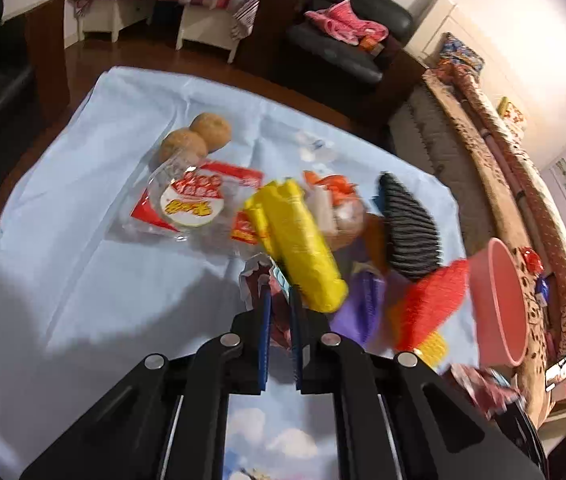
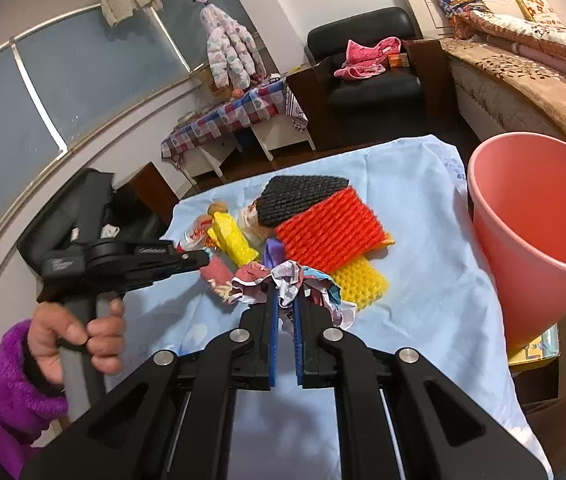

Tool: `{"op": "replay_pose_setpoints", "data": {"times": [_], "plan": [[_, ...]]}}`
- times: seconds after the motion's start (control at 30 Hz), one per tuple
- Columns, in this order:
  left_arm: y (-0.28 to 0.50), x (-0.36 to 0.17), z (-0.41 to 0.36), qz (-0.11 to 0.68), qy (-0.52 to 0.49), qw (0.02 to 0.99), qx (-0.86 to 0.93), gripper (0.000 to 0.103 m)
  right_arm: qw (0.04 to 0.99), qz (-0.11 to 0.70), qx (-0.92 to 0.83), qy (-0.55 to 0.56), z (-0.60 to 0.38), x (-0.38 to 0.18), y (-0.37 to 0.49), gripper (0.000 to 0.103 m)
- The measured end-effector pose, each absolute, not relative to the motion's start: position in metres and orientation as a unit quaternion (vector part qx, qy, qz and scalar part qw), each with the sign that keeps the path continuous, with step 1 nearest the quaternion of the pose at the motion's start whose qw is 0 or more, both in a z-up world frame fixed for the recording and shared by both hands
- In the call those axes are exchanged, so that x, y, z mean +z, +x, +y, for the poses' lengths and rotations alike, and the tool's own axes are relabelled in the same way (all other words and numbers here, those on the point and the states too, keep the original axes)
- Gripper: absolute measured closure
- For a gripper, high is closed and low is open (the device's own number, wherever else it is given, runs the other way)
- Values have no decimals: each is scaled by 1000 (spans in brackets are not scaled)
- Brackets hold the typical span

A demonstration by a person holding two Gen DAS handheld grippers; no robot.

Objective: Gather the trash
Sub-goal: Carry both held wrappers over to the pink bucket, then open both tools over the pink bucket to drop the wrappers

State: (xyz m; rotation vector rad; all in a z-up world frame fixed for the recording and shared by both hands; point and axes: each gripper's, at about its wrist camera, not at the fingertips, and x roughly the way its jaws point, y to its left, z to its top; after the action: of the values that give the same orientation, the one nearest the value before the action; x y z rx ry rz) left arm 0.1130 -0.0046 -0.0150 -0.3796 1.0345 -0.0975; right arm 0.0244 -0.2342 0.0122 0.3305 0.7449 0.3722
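Trash lies on a table under a light blue cloth [image 1: 83, 240]. My left gripper [image 1: 279, 280] is shut on a crumpled maroon-and-white wrapper [image 1: 257, 280], beside a yellow foam sleeve [image 1: 303, 248]. My right gripper [image 2: 286, 300] is shut on a crumpled printed paper wrapper [image 2: 283, 280]. The left gripper shows in the right wrist view [image 2: 203, 258], holding a reddish wrapper [image 2: 219, 274]. A pink bin [image 2: 539, 240] stands at the table's right edge; it also shows in the left wrist view [image 1: 499, 300].
Red [image 2: 331, 228], black [image 2: 299, 198] and yellow [image 2: 359, 282] foam nets lie mid-table. A clear bread bag [image 1: 187, 204], two brown buns [image 1: 199, 136] and a purple scrap [image 1: 363, 308] lie near. A black armchair [image 2: 371, 76] and a bed [image 2: 523, 72] stand beyond.
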Motion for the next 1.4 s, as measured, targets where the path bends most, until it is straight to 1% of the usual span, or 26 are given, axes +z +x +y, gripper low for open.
{"op": "replay_pose_setpoints", "data": {"times": [0.2, 0.33, 0.6, 0.8, 1.0, 1.23, 1.3, 1.33, 1.37, 1.4], "plan": [[100, 23, -33, 466, -160, 865, -96, 95, 911, 337, 165, 173, -260, 23, 32, 96], [98, 50, -71, 443, -132, 875, -145, 95, 922, 315, 134, 182, -290, 32, 35, 96], [114, 72, -155, 428, -97, 871, -222, 95, 935, 296, 57, 188, -349, 40, 43, 96], [129, 71, -219, 426, -74, 862, -264, 95, 932, 300, 5, 202, -393, 31, 49, 96], [147, 54, -279, 435, -48, 852, -287, 95, 926, 314, -33, 206, -421, 14, 57, 96], [163, 28, -319, 453, -25, 843, -290, 95, 919, 332, -59, 207, -439, -3, 60, 95], [164, 23, -324, 459, -22, 839, -290, 93, 916, 336, -62, 209, -440, -5, 61, 93], [165, 22, -325, 463, -23, 838, -289, 91, 914, 339, -63, 212, -442, -8, 62, 90], [165, 20, -325, 465, -25, 837, -289, 86, 913, 342, -64, 214, -443, -9, 62, 85], [165, 20, -325, 464, -26, 837, -289, 83, 912, 343, -64, 215, -444, -10, 62, 83]]}}
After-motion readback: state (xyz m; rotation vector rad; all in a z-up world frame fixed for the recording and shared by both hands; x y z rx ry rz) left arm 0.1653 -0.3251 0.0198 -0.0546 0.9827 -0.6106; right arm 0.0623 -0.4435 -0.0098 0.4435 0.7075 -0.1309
